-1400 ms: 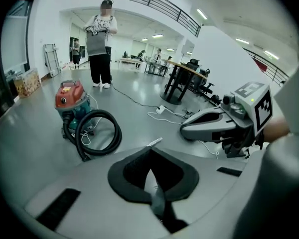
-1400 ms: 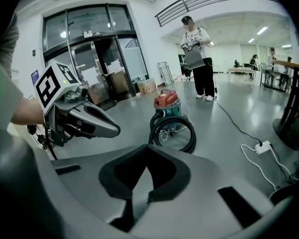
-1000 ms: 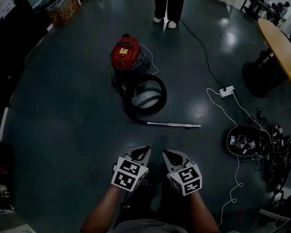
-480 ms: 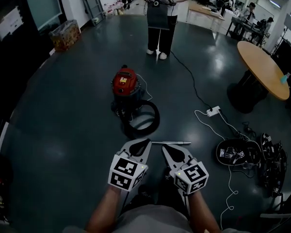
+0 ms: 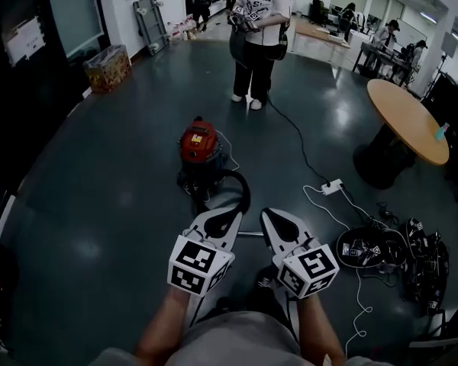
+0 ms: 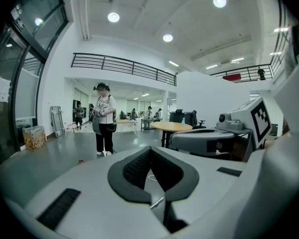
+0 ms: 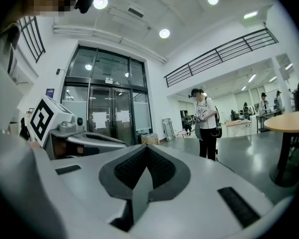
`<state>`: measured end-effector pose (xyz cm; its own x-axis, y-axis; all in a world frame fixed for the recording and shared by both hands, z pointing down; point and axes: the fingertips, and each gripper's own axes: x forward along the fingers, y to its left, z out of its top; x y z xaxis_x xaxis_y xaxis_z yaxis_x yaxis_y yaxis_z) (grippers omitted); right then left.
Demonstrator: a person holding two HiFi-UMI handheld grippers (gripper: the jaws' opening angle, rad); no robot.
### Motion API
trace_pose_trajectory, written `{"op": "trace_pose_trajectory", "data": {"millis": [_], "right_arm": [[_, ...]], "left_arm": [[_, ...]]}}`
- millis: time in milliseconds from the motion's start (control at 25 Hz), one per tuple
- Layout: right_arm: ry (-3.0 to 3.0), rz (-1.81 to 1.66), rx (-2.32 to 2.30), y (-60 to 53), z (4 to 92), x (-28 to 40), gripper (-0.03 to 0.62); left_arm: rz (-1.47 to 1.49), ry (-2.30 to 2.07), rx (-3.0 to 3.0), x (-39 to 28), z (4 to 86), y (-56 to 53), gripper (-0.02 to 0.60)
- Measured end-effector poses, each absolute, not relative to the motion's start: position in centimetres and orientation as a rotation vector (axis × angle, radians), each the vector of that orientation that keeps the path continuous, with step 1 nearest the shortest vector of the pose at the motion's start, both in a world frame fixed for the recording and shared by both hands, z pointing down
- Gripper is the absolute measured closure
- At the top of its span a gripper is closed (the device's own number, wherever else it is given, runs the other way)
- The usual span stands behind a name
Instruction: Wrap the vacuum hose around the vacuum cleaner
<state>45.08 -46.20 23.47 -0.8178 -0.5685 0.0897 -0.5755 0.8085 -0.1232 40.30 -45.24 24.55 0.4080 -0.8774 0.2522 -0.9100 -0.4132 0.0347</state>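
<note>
The vacuum cleaner [image 5: 198, 145], with a red top on a dark drum, stands on the dark floor in the middle of the head view. Its black hose [image 5: 229, 192] lies in a loop on the floor at its near right side. A short piece of the metal wand [image 5: 250, 234] shows between my two grippers; the rest is hidden behind them. My left gripper [image 5: 232, 216] and right gripper [image 5: 268, 214] are held side by side in the air, well short of the vacuum. Both are shut with nothing between the jaws. Seen along its own jaws, the left gripper [image 6: 150, 151] points across the room, as does the right gripper [image 7: 145, 149].
A person [image 5: 258, 36] stands beyond the vacuum, with a cable running from there to a white power strip [image 5: 332, 186]. A round wooden table [image 5: 407, 120] is at the right, a heap of black gear and cords [image 5: 385, 247] lies below it, and a box [image 5: 107, 67] sits at the far left.
Both grippers have risen and levelled out, staying shut and side by side. The head view has tilted up, so the person and far room now show, and the grippers cover most of the wand.
</note>
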Motion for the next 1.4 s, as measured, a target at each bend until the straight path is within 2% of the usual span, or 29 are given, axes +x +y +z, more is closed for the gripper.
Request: {"op": "trace_pose_trajectory", "data": {"millis": [400,1400], "right_arm": [[-2.978,0.16,0.9,-44.9,21.5,45.8,0.588],[-2.937,0.193,0.872,-44.8,22.8,45.6,0.588]], "left_arm": [[0.287,-1.613,2.538,41.3,22.6,-44.9,0.574],[0.32,-1.56,2.543,42.2,23.9,-45.2,0.574]]}}
